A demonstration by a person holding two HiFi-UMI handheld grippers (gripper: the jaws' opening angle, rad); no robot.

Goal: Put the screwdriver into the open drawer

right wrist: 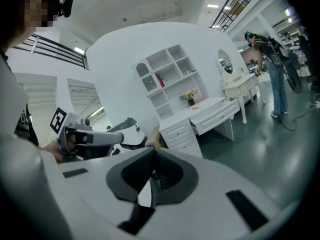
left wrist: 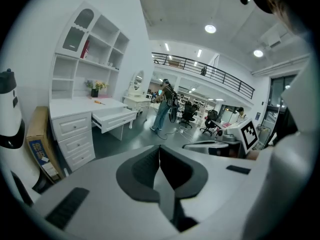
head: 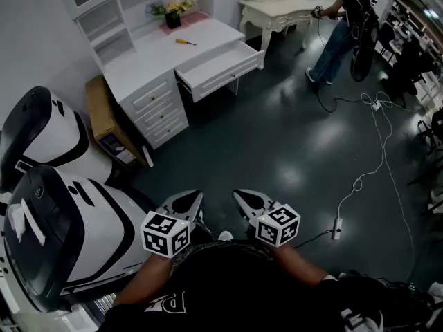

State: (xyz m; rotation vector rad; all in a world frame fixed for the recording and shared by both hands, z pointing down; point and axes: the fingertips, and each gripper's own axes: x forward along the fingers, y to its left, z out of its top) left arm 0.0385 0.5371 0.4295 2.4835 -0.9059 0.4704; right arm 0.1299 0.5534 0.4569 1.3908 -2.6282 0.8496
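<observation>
Flower pot (head: 172, 14) stood at back of white desk (head: 145, 54), w/ shelves (head: 111, 12) above. Cardboard box (head: 104, 116) sat against desk's end, nr two white-black machines (head: 45, 133). A person (head: 339, 33) stood by vanity table (head: 277, 7). White cable (head: 384, 158) ran over dark floor (head: 277, 137) to power strip (head: 337, 228).

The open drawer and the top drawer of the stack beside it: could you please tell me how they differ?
The open drawer is pulled out from the desk, its inside showing; the top stack drawer is shut flush. The open drawer is clearly wider than the top stack drawer. Both are white with panelled fronts.
</observation>
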